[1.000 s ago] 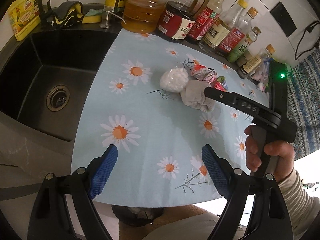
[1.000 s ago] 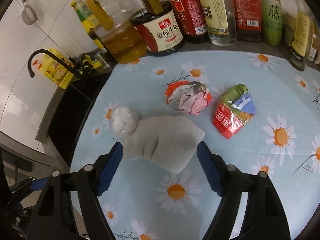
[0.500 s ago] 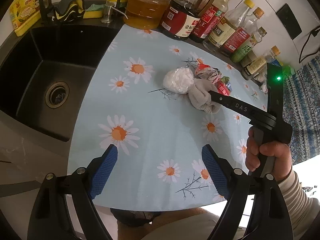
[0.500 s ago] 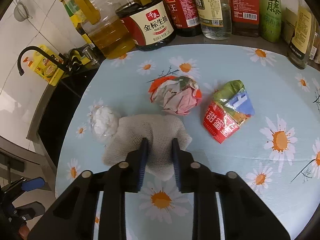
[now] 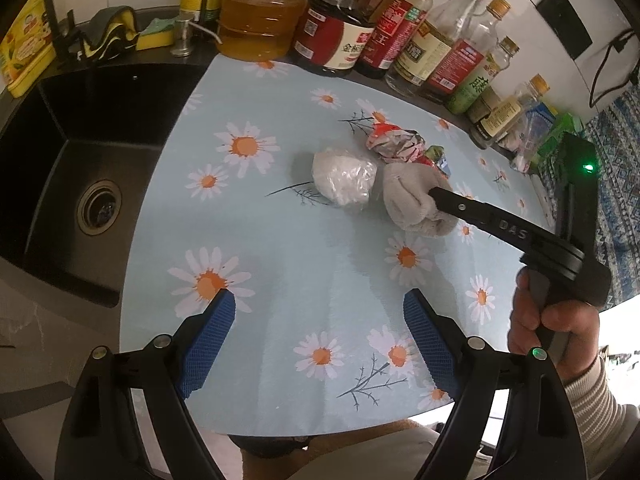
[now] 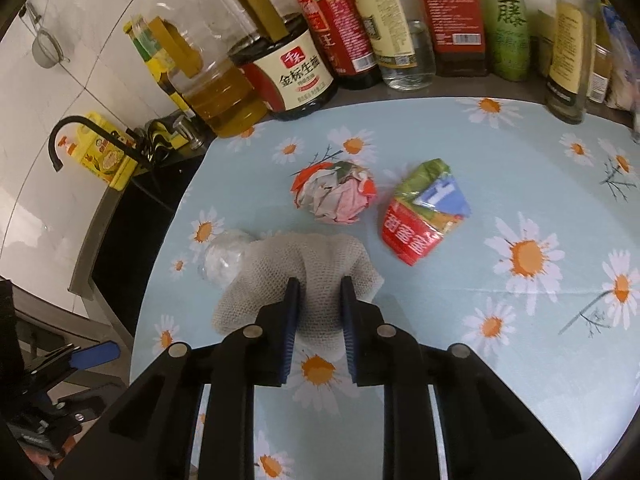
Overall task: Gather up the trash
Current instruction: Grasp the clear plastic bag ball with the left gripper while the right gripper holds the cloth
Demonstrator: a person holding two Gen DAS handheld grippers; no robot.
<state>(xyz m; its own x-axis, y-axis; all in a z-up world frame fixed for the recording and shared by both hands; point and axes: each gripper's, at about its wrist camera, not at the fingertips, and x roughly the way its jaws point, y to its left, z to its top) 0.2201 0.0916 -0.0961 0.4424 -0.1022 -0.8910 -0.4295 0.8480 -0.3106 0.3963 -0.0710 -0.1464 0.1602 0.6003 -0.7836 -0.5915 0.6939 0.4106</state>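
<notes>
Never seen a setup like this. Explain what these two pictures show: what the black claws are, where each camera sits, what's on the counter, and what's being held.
No robot here: a person holds a hand-operated two-finger gripper in each hand, each with a fisheye camera looking along its fingers. The left view shows the left gripper open and empty above the daisy-print mat. The right view shows the right gripper shut on a grey mesh cloth. Beside the cloth lie a white plastic-wrapped wad, a crumpled paper ball and a red-green snack wrapper. Sauce bottles line the wall; a black sink sits alongside.
</notes>
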